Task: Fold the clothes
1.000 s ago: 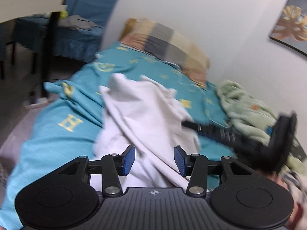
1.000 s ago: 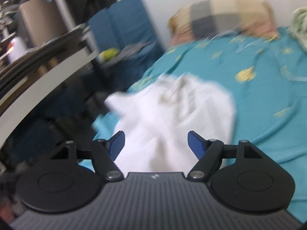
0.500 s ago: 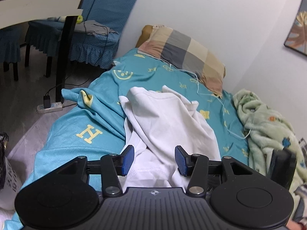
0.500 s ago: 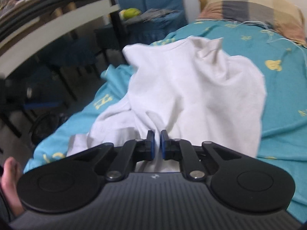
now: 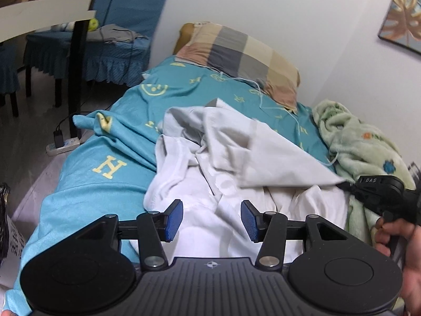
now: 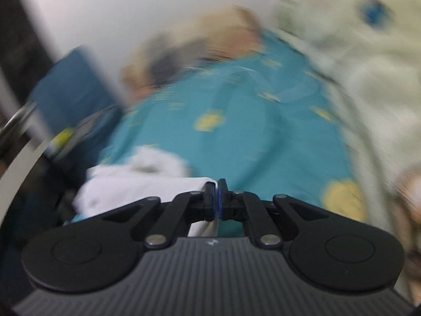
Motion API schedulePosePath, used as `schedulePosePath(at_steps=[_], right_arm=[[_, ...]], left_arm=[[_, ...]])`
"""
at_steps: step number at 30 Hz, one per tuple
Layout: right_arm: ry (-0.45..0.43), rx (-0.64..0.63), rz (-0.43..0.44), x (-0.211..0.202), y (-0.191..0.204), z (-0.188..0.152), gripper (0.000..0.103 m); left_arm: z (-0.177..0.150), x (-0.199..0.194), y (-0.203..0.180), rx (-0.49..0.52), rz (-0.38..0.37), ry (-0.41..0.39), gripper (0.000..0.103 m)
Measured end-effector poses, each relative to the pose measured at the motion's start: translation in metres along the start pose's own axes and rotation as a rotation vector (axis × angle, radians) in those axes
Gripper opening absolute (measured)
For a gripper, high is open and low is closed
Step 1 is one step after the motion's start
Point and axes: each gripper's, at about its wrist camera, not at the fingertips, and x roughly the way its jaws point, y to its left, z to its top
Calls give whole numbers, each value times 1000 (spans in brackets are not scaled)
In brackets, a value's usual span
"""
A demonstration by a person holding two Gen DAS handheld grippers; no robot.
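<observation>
A crumpled white garment [image 5: 226, 163] lies in the centre of the left wrist view, heaped on a teal bedsheet [image 5: 105, 184] printed with yellow motifs. One edge of the garment is drawn taut toward the right of the frame, where it meets the right gripper [image 5: 344, 183]. This gripper enters from the right edge, held by the person's hand [image 5: 394, 234] at the lower right. In the blurred right wrist view the right gripper [image 6: 217, 197] occupies the lower centre, its fingers [image 6: 209, 197] pressed together on a thin fold of the white garment [image 6: 136, 184], which trails to the lower left of that frame. The left gripper [image 5: 211, 220] fills the bottom of its own view, angled down over the near part of the garment; its blue-padded fingers [image 5: 173, 220] stand apart with the cloth beneath and between them, not pinched. Beyond the garment, a checked pillow [image 5: 244, 58] lies at the upper centre against the white wall [image 5: 289, 13], and a pale green blanket [image 5: 363, 142] lies bunched at the right.
</observation>
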Motion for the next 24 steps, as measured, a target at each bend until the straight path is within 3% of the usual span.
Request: schedulePosePath(at_steps=[4,7,16,17,18,19,21,24], right_arm=[[98,218,-100,22,-46,-12,5],[108,202,-114,25,-44,-15,6],[-5,47,-32,-17,-12,-1,12],[-14,34,-22,-20,-10,0,16],[-30,15,-6,-24,-7,2,35],[-52,6,10,-28,-5,3,62],[-101,-6,36,-35,-2,4,84],[-125,-87,77,-37,13,3,84]], left_arm=[[-6,3,-6,38,6,23,55],[-9,7,-7,56,20,43,55],[-9,1,-8,64,25,33,59],[-9,0,-9,61,20,32,59],[-9,-1,-9,59,17,30,60],[-9,-1,-9,58,16,29,60],[-8,-3,-9,54,19,25,61],[-6,-5,-7,38,20,19,61]])
